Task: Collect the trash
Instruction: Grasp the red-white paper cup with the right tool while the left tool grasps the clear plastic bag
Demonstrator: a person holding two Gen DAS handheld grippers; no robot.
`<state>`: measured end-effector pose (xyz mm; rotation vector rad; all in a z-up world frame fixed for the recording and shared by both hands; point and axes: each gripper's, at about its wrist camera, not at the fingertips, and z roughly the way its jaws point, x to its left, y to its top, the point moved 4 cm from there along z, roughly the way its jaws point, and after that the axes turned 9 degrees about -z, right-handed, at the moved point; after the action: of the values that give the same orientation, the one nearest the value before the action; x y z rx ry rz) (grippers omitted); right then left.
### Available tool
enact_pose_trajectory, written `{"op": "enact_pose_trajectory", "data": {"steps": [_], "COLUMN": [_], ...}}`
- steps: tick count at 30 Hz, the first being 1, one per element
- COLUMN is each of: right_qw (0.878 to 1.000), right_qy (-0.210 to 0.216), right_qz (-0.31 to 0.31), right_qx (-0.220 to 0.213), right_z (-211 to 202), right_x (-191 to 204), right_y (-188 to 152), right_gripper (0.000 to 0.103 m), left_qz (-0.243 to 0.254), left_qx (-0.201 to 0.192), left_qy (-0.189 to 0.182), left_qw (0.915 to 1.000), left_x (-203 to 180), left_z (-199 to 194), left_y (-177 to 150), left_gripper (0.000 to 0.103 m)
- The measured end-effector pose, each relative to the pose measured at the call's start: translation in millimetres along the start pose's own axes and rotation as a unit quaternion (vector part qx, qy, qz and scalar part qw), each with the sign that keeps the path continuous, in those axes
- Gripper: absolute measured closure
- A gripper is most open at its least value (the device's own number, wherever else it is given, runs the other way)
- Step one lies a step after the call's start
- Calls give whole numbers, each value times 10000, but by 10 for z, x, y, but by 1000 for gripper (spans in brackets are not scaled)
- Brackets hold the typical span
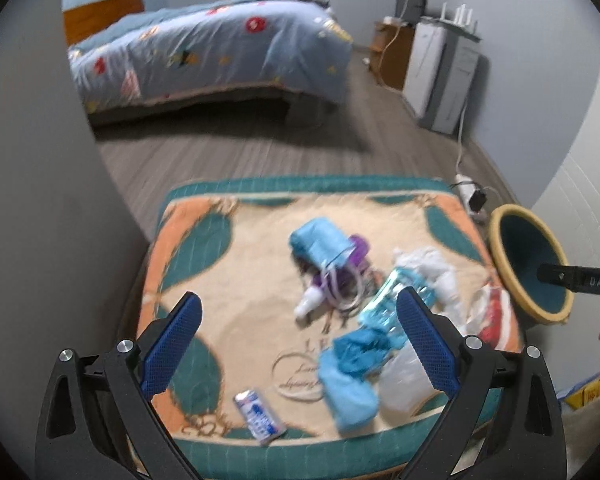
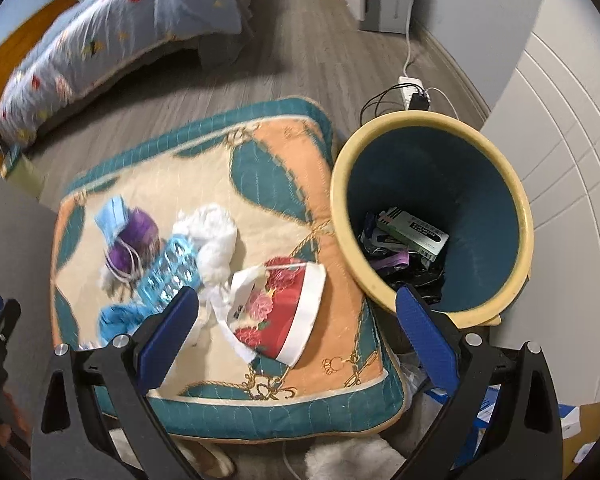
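Note:
Trash lies on a patterned cushion [image 1: 260,320]: a blue face mask [image 1: 320,240], a purple item [image 1: 356,256], a clear blue blister pack [image 1: 384,304], white crumpled tissue [image 1: 436,268], crumpled blue cloth [image 1: 356,352], a small silver-blue wrapper [image 1: 260,414] and a red floral package [image 2: 280,312]. The yellow-rimmed bin [image 2: 432,216] stands right of the cushion [image 2: 260,360] and holds boxes and wrappers [image 2: 412,236]. My left gripper [image 1: 300,340] is open and empty above the cushion's near side. My right gripper [image 2: 300,332] is open and empty above the floral package and the bin's near rim.
A bed with a blue quilt [image 1: 204,48] stands beyond the cushion across grey floor. A white cabinet [image 1: 440,72] lines the right wall. A power strip with cables [image 2: 412,92] lies behind the bin. A grey wall [image 1: 40,200] rises close on the left. Boxes [image 2: 488,404] lie below right.

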<state>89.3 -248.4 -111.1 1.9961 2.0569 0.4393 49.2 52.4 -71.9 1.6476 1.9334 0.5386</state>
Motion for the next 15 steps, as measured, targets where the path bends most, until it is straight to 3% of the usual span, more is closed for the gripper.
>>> {"op": "enact_pose_trajectory", "data": {"steps": [5,10,15], "right_qw": [9999,9993,9994], "right_qy": [11,-12,110], "right_qz": [-119,-233,-147], "right_qx": [122,278,299], "right_z": [157,298,375], "right_x": [151,209,207], "right_y": [-23,-43,-25], "right_gripper": [6,6,7], "left_qz": [-27,458,1079], "left_qx": [219,325,570], "left_qy": [-191,-343,-652], "left_qw": [9996,9978,9904], "left_x": [-54,-334,-716], "left_z": [73,139,251], "left_y": [-148,-290,-556], "left_gripper": [6,6,6]}}
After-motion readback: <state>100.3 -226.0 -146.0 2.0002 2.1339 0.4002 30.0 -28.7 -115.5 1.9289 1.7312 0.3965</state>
